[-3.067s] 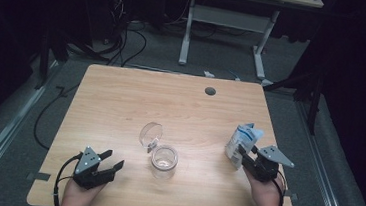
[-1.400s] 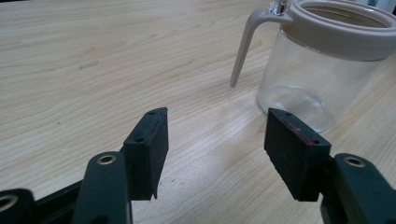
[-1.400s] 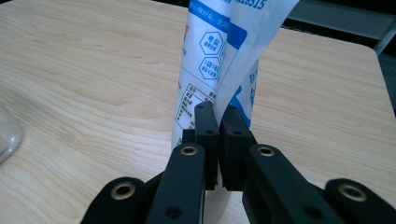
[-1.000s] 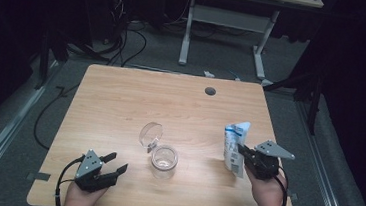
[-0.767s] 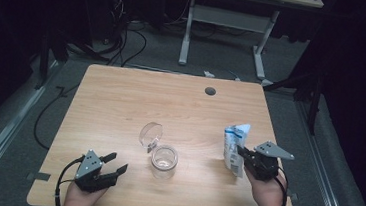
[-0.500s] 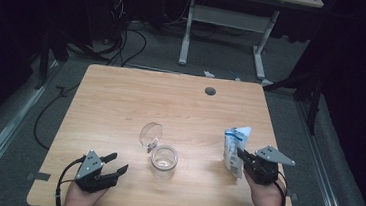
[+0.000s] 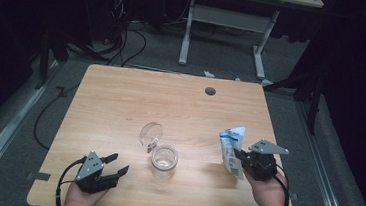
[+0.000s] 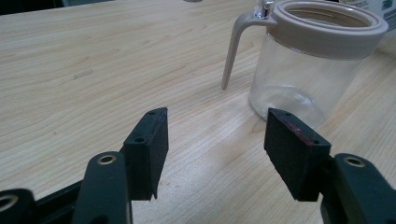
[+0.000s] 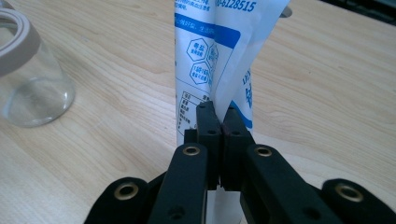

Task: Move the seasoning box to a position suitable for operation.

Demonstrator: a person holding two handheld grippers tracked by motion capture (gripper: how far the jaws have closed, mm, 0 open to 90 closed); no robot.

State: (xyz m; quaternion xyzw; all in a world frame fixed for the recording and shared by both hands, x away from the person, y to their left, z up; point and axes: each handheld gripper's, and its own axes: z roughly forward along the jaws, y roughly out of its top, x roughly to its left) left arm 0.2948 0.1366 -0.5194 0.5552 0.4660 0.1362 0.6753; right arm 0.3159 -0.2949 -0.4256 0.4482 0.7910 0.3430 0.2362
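Since earlier, your right gripper (image 7: 239, 158) has carried the white-and-blue pouch (image 7: 231, 146) nearer the jar (image 7: 164, 160), pinching its lower edge; left gripper (image 7: 115, 165) spread, empty.

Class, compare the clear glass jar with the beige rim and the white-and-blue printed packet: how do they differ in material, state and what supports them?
The clear glass jar with the beige rim is rigid and see-through; the white-and-blue printed packet is soft and opaque.

The jar stands on the wooden table untouched, in front of the open left gripper; the packet is pinched upright by the right gripper.

The jar's lid is flipped open.

Both stand upright.
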